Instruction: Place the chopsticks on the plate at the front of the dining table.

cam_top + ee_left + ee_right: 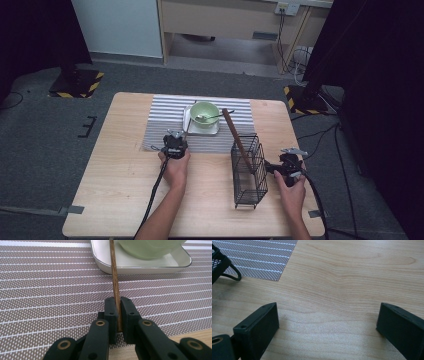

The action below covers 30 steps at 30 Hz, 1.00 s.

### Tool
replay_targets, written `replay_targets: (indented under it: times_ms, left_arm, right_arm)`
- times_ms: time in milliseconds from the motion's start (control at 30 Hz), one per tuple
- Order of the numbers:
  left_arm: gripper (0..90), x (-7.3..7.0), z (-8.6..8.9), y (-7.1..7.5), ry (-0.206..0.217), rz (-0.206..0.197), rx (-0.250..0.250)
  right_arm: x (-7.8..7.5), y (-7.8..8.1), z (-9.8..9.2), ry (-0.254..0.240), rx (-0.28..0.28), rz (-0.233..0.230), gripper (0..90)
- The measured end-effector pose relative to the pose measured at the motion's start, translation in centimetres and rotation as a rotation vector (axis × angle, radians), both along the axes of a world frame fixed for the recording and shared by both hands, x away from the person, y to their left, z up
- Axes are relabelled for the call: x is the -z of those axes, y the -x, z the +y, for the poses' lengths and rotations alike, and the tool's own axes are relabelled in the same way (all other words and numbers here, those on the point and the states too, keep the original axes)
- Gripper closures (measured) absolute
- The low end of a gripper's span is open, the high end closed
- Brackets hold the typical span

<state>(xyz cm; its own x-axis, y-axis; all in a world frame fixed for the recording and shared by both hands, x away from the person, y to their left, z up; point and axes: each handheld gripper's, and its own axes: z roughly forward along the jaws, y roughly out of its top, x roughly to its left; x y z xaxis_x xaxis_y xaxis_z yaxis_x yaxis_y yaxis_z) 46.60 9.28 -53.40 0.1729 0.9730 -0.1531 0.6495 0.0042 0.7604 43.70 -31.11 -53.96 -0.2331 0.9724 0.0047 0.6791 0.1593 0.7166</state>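
Observation:
My left gripper (pixel 116 303) is shut on a thin brown wooden stick (pixel 113 272) that lies on the striped mat (pixel 50 290) and runs up past the edge of a white tray (pixel 160 266). On that tray stands a pale green bowl (pixel 204 114) with a spoon (pixel 210 117) in it. In the high view the left gripper (pixel 175 140) sits just in front of the tray. My right gripper (pixel 328 312) is open above bare wood with nothing between its jaws. It (pixel 275 168) rests right of a black wire basket (pixel 249 172), which holds a second brown stick (pixel 235 135) leaning left.
The wooden table (pixel 125 185) has free room at front left. A corner of the basket (pixel 218 262) and the mat's edge (pixel 259 260) lie left of my right gripper. Cables trail from both grippers toward the front edge.

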Motion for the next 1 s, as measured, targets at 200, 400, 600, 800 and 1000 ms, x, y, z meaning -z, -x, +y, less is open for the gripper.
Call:
replay_targets:
  times_ms: [200,400,600,800,1000]
  left_arm:
    - [81.3,0.1,-0.4,0.0,-0.002,0.003,0.008]
    - [79.1,0.1,-0.8,0.0,-0.001,0.001,0.01]
    - [76.6,0.1,-1.4,0.0,0.001,0.0,0.02]
    - [75.4,0.1,-2.0,-0.1,-0.006,0.002,0.039]
    - [76.4,0.1,-2.2,-0.3,-0.002,-0.002,0.042]
  right_arm:
    - [0.0,0.0,0.0,0.0,0.0,0.0,4.2]
    - [0.0,0.0,0.0,0.0,0.0,0.0,4.1]
    - [0.0,0.0,0.0,0.0,0.0,0.0,4.1]
    - [0.0,0.0,0.0,-0.001,0.0,0.001,4.1]
    - [0.0,0.0,0.0,0.0,-0.001,0.001,4.1]
